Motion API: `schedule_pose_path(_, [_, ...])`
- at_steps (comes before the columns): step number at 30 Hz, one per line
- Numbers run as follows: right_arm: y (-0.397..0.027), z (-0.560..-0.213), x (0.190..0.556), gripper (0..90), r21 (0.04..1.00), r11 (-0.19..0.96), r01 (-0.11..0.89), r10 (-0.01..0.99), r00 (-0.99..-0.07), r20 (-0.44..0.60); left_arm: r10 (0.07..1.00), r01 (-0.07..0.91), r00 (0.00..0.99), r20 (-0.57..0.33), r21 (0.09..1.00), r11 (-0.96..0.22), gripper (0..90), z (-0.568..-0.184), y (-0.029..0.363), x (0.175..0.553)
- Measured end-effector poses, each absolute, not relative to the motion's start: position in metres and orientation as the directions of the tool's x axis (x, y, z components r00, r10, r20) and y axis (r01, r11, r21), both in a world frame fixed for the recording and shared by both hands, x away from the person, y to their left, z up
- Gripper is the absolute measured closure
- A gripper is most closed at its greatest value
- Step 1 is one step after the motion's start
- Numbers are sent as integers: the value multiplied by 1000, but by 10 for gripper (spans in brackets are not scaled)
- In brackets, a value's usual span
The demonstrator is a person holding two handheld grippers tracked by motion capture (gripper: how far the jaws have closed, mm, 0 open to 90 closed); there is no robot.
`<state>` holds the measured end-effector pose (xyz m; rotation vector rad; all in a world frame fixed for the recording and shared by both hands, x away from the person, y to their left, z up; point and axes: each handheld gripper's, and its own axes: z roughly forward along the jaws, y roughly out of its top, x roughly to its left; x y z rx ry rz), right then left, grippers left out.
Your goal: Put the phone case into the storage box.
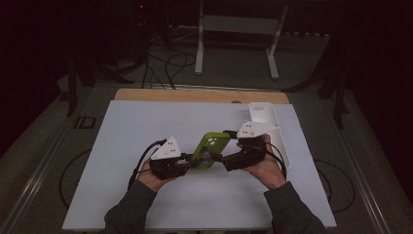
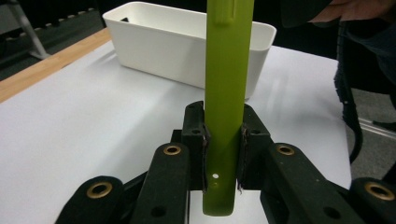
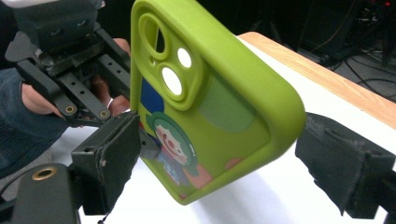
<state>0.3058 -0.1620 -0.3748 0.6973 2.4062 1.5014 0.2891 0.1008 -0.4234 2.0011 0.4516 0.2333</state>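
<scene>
From the high view, the green phone case (image 1: 210,149) sits held up above the white tabletop (image 1: 146,136), just left of the white bin (image 1: 272,131). The left tool (image 1: 192,162) comes at the case from its left side and the right tool (image 1: 219,157) from its right, both hands right up against it.

In the left gripper view, the left tool (image 2: 223,149) is clamped tight on the thin edge of the case (image 2: 226,84), pads pressing both faces, with the case standing straight up out of the jaws. The bin (image 2: 159,51) sits behind the case on the tabletop (image 2: 84,130).

In the right gripper view, the right tool (image 3: 224,163) stands wide, with its jaws on either side of the case (image 3: 205,107) and a clear gap at the right pad, so it's not gripping. You can see the camera cutouts and a clown sticker on the back. The left tool (image 3: 119,109) bites the case's far edge.
</scene>
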Motion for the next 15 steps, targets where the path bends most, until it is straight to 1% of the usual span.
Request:
schedule_pose_path(7, [-166,-374,307,106,892,332,306,531,-842,91,441,215,897,-20,891,-399,778,-423,101,289])
schedule_pose_path(15, [-169,-374,308,95,899,288,331,561,-819,121,475,221,880,-7,891,-396,778,-423,101,290])
